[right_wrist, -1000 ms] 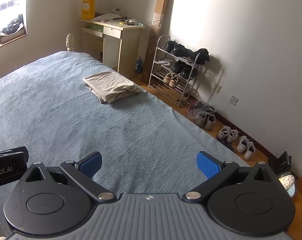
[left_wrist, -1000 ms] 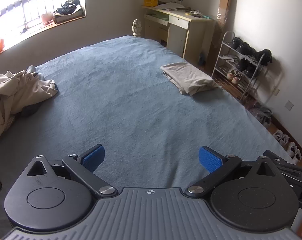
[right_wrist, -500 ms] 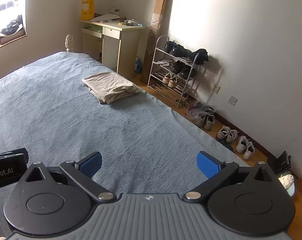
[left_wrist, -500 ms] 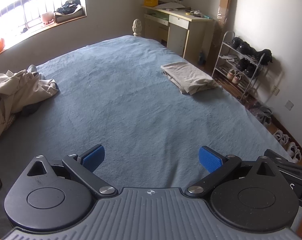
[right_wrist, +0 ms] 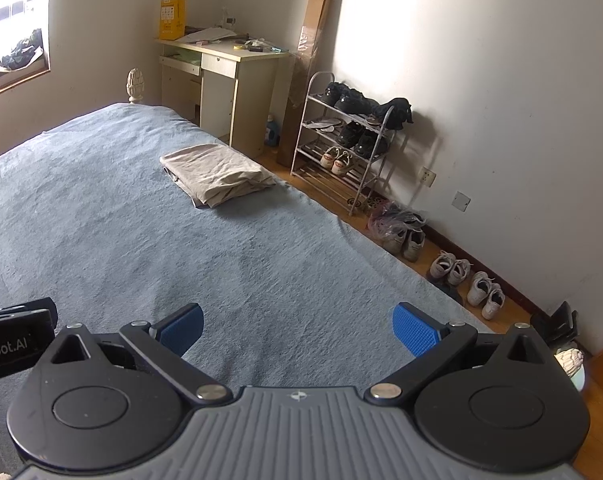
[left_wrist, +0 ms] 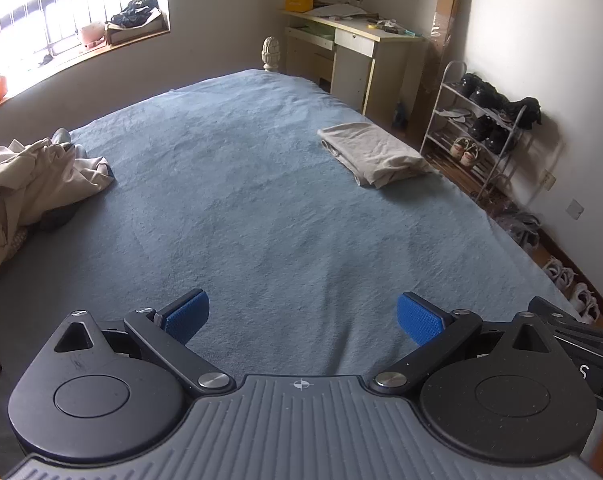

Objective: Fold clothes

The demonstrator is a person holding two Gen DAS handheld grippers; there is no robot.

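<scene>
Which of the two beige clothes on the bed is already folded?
The beige garment near the shoe rack: a flat, neat rectangle. The other pile lies crumpled.

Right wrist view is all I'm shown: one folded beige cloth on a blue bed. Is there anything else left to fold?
Observer: Yes. The left wrist view shows a crumpled pile of beige clothes at the left side of the bed, unfolded.
Operator: Is the other tool holding any of it?
Observer: No. The left gripper hovers over bare blanket, jaws wide apart and empty, well apart from the pile.
Operator: Is the heap all beige?
Observer: Not quite. A dark grey piece shows beneath the beige cloth.
</scene>
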